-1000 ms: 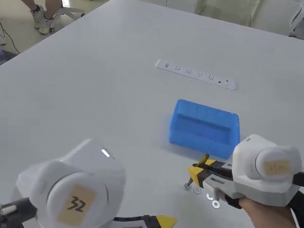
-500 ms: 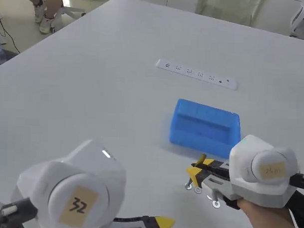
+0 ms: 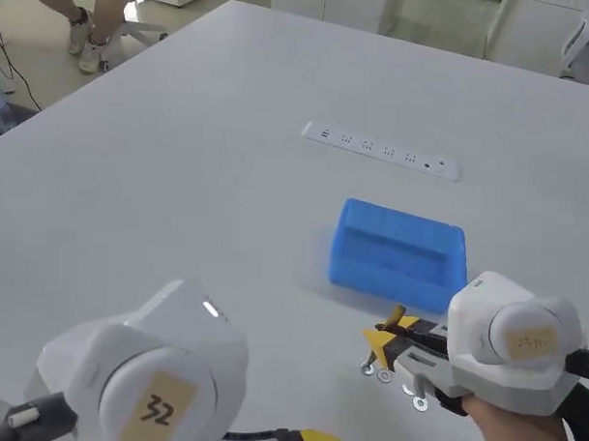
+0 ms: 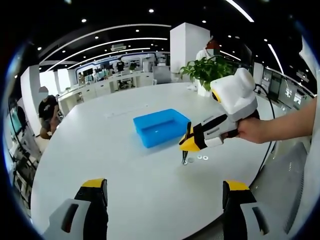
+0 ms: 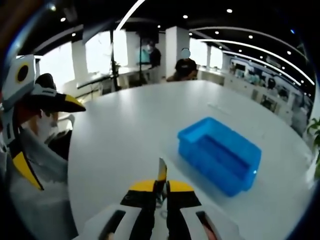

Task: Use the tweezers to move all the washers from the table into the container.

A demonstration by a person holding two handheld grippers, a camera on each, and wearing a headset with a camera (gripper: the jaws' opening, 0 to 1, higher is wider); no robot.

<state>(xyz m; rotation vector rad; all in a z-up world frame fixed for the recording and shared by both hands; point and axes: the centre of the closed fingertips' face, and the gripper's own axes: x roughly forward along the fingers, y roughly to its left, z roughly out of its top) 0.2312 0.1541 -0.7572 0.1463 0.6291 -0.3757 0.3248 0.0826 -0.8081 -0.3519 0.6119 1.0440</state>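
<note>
The right gripper (image 3: 381, 338) nudges slightly left above the washers (image 3: 410, 389). The left gripper (image 3: 316, 440) slips back a touch toward the person.

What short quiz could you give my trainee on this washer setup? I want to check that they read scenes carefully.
1. Which gripper holds the tweezers: A, the left one, or B, the right one?
2. True or false: the washers lie inside the blue container.
3. Fill in: on the far side of the container lies a white ____.

Key:
1. B, the right gripper.
2. False; they lie on the table beside it.
3. power strip.
</note>
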